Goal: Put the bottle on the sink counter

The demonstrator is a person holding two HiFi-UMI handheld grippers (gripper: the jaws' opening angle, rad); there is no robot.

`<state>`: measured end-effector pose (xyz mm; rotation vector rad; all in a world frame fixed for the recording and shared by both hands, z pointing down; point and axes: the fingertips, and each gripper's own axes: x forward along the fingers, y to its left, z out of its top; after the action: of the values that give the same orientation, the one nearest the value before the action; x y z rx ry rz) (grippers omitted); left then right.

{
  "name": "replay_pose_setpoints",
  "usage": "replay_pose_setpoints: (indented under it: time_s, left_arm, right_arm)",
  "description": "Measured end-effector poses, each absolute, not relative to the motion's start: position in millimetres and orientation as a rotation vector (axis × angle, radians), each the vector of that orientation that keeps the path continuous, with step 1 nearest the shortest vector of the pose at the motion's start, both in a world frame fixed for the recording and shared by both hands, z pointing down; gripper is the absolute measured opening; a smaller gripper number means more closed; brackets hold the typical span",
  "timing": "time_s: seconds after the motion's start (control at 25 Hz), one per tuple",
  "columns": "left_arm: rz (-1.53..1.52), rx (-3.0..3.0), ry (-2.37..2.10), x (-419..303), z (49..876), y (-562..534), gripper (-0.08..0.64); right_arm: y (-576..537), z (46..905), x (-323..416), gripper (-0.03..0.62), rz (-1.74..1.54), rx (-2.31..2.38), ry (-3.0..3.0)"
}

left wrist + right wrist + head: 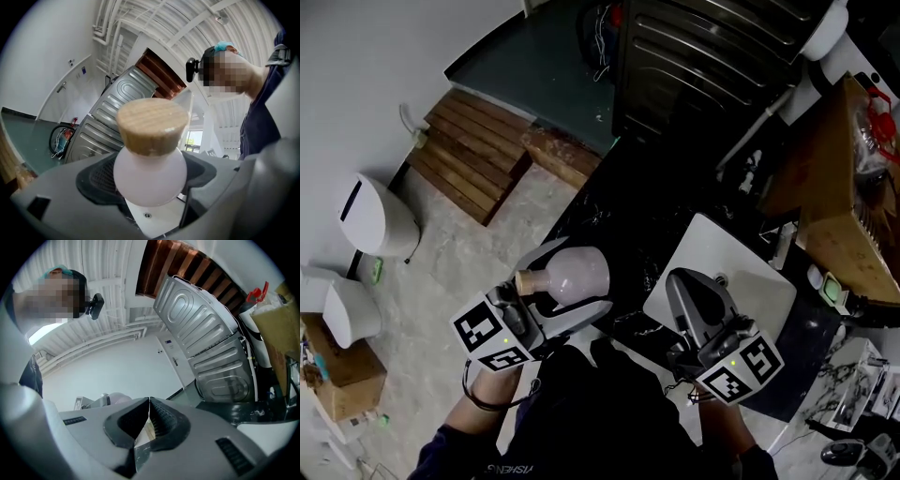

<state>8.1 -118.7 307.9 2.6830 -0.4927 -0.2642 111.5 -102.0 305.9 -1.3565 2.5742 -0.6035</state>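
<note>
our left gripper (588, 274) sits closest, jaws clamped on the round belly of the pale bottle (150, 178), in the air about level with the near edge of the dark counter (619, 206). its long axis lies tipped over, cork stopper (152, 124) pointing back at us, base aimed ahead. the right gripper (149, 400) (jaws pressed together, empty) hangs over the white sink (759, 281) beside it. so we judge the left must carry the bottle forward and tip it upright.
</note>
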Motion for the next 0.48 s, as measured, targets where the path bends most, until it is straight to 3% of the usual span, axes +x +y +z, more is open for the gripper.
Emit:
replay_pose_setpoints:
  time_s: [0.48]
  left_arm:
    - [-0.081, 2.708, -0.472, 37.4, 360.0, -193.7, 0.399]
  right_arm:
    - [-150.3, 338.9, 131.7, 0.026, -0.704, -1.402, 2.545]
